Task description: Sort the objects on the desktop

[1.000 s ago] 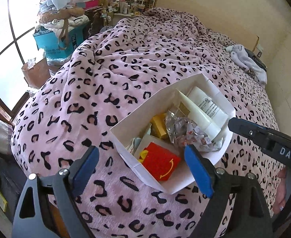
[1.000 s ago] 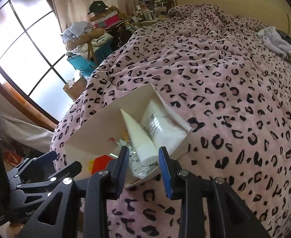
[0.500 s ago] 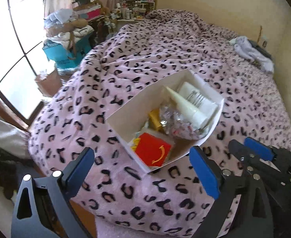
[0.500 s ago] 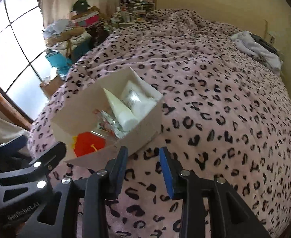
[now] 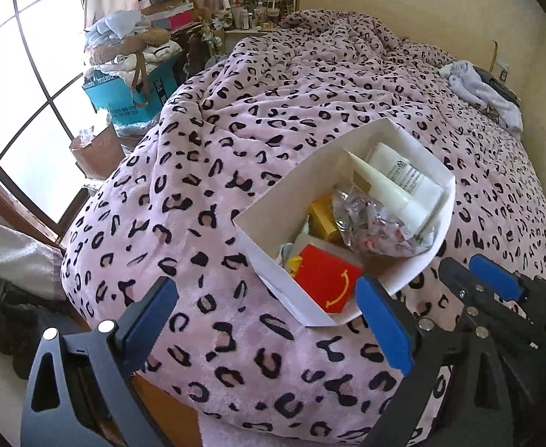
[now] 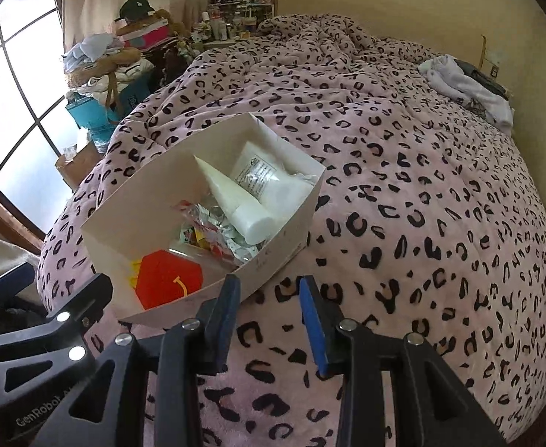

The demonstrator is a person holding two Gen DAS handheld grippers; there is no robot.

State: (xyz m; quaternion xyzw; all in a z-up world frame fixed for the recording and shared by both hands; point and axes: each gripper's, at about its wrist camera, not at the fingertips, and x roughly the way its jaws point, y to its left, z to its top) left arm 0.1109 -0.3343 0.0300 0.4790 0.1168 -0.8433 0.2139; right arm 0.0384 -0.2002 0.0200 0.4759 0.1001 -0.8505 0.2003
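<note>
A white cardboard box (image 5: 291,186) (image 6: 135,205) rests on the pink leopard-print blanket (image 5: 273,354). Inside it lie a red carton with a yellow smile (image 5: 325,279) (image 6: 168,279), a crinkly clear bag (image 5: 370,223), a small yellow box (image 5: 321,219) and two white tubes (image 6: 235,201). My left gripper (image 5: 265,290) is wide open and empty, just short of the box's near corner. My right gripper (image 6: 269,290) is shut down to a narrow empty gap, hovering over the blanket beside the box's near wall. Each gripper shows in the other's view (image 5: 470,272) (image 6: 49,287).
The blanket's near edge drops off at the foot of the bed. Beyond it to the left stand a brown paper bag (image 5: 94,149) and a blue bag piled with clothes (image 5: 124,89) by the window. Pale clothes (image 5: 485,89) lie at the bed's far right.
Both grippers have pulled back from the box. The right one was at the box's rim and now hangs over the blanket. The left jaws stand a little wider.
</note>
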